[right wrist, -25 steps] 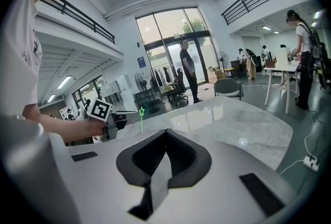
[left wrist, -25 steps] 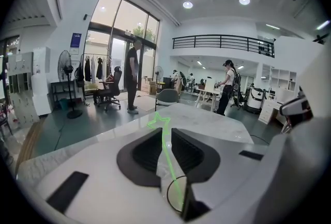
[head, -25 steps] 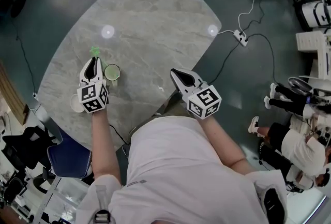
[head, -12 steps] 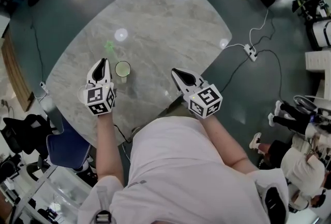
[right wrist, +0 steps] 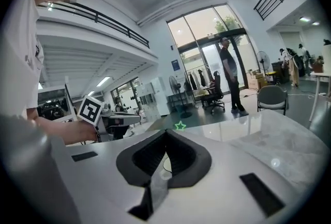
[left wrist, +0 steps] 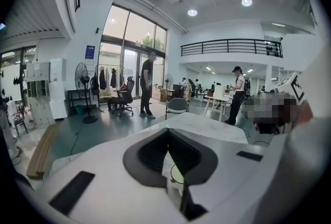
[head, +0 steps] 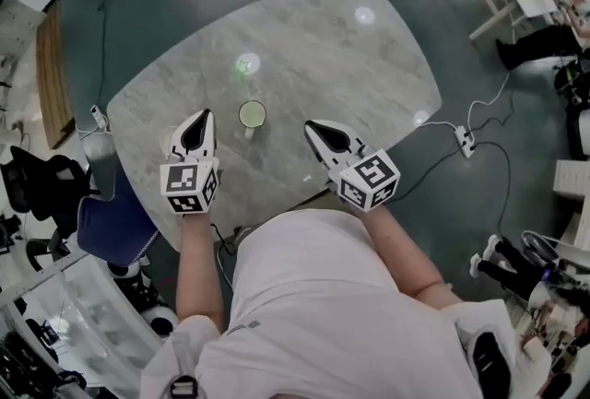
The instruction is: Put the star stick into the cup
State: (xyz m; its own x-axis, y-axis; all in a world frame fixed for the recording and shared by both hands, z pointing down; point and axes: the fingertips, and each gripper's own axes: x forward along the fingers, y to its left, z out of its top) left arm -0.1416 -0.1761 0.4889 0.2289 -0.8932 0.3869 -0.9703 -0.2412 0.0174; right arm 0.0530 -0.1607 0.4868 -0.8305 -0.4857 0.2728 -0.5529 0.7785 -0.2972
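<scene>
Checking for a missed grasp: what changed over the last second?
The left hand-held gripper drew back from the star stick and the cup, jaws together and empty. The head view also swung. The star stick lying on the table, the cup and the right hand-held gripper stayed put.

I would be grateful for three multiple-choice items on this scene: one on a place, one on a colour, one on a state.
1. Where is the star stick?
A on the table, beyond the cup
B inside the cup
C leaning on the cup

2. What colour is the star?
A red
B green
C blue

3. How do the left tool and right tool stand?
A wide open
B shut on the cup
C shut, empty

Answers:
1 A, the head view shows it lying apart from the cup.
2 B, it shows green.
3 C, each tool's view shows its jaws together with nothing between.
</scene>
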